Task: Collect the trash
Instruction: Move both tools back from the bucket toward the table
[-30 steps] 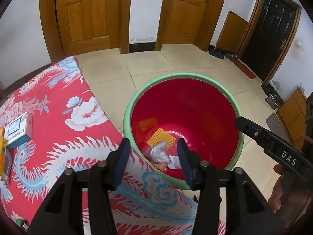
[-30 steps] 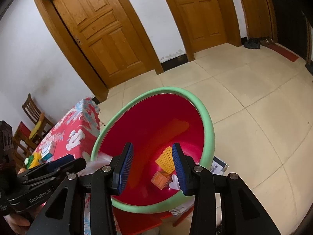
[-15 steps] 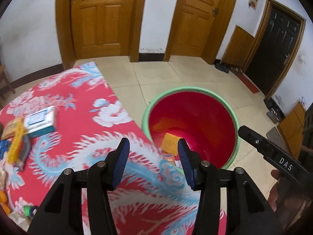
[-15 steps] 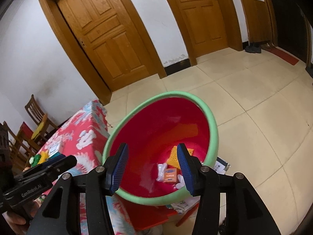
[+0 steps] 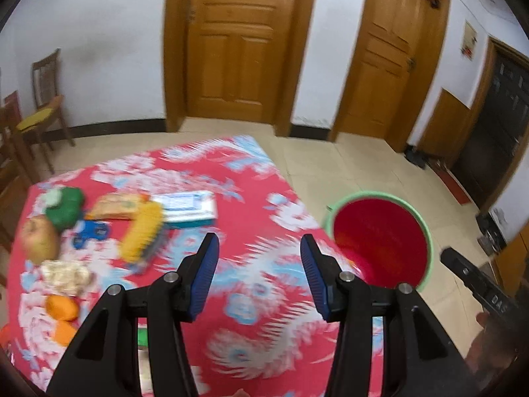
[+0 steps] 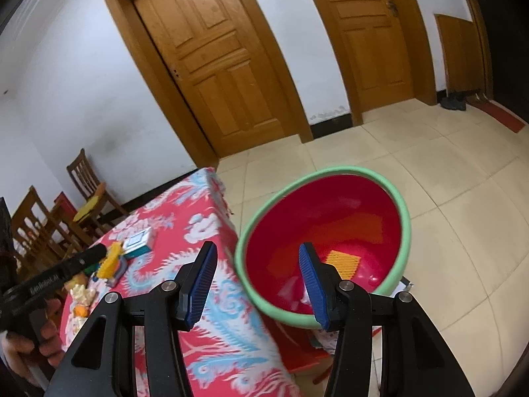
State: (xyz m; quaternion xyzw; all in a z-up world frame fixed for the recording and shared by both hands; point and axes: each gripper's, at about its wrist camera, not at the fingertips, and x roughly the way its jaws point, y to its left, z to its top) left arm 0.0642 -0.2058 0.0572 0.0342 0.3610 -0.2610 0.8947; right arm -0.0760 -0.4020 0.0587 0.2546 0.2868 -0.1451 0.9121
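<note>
A red basin with a green rim (image 5: 426, 231) (image 6: 405, 228) stands beside the table's right edge and holds an orange-yellow wrapper (image 6: 342, 261) and pale scraps. My left gripper (image 5: 258, 271) is open and empty above the red dragon-print tablecloth (image 5: 258, 304). My right gripper (image 6: 256, 278) is open and empty, over the table edge and the basin's near rim. At the table's left lie a yellow item (image 5: 142, 231), a white-and-teal box (image 5: 188, 206), a crumpled pale wrapper (image 5: 66, 276) and an orange packet (image 5: 115, 205).
An apple (image 5: 38, 240), a green object (image 5: 64, 205), a blue toy (image 5: 91, 231) and orange pieces (image 5: 62, 309) lie at the table's left. Wooden chairs (image 6: 89, 192) stand beyond the table. Tiled floor and wooden doors lie behind.
Both grippers have pulled back from the basin and opened wider. The left view has swung left over the table, bringing the cluttered left end into sight.
</note>
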